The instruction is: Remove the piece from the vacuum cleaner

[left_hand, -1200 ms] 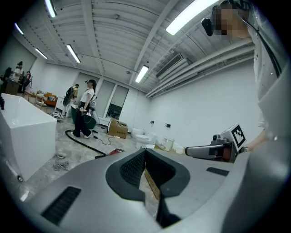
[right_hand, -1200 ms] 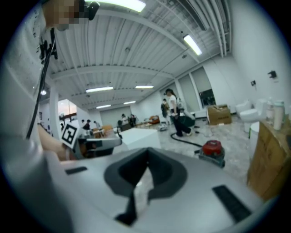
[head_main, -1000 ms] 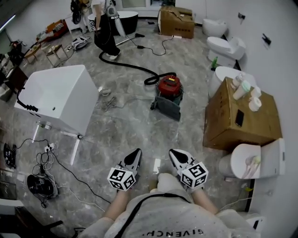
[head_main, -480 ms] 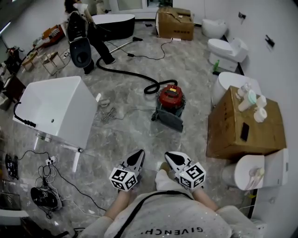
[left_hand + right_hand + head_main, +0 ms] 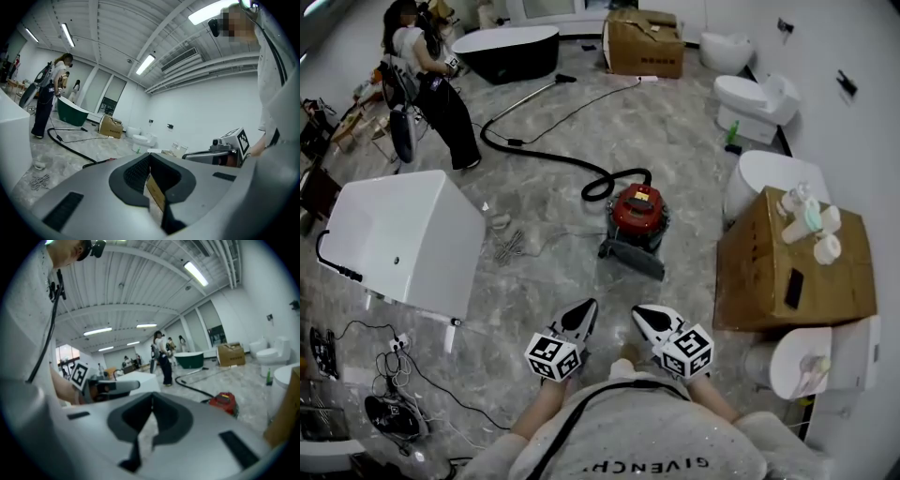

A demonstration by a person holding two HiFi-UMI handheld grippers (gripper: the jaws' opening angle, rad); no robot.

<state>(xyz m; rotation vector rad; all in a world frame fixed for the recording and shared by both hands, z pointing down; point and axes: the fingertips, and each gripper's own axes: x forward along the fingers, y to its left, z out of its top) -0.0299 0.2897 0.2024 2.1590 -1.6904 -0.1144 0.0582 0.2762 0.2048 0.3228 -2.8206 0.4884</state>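
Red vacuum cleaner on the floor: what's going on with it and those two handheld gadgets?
A person holds a left gripper and a right gripper, both shut and empty, pointed towards the vacuum cleaner. It stands apart from them on the floor, untouched, its black hose trailing away. A second person stands far off by a dark bathtub.

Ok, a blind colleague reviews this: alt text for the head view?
The left gripper and right gripper, both shut and empty, point toward a red vacuum on the floor, its black hose snaking off. A white tub stands left, a cardboard box right.
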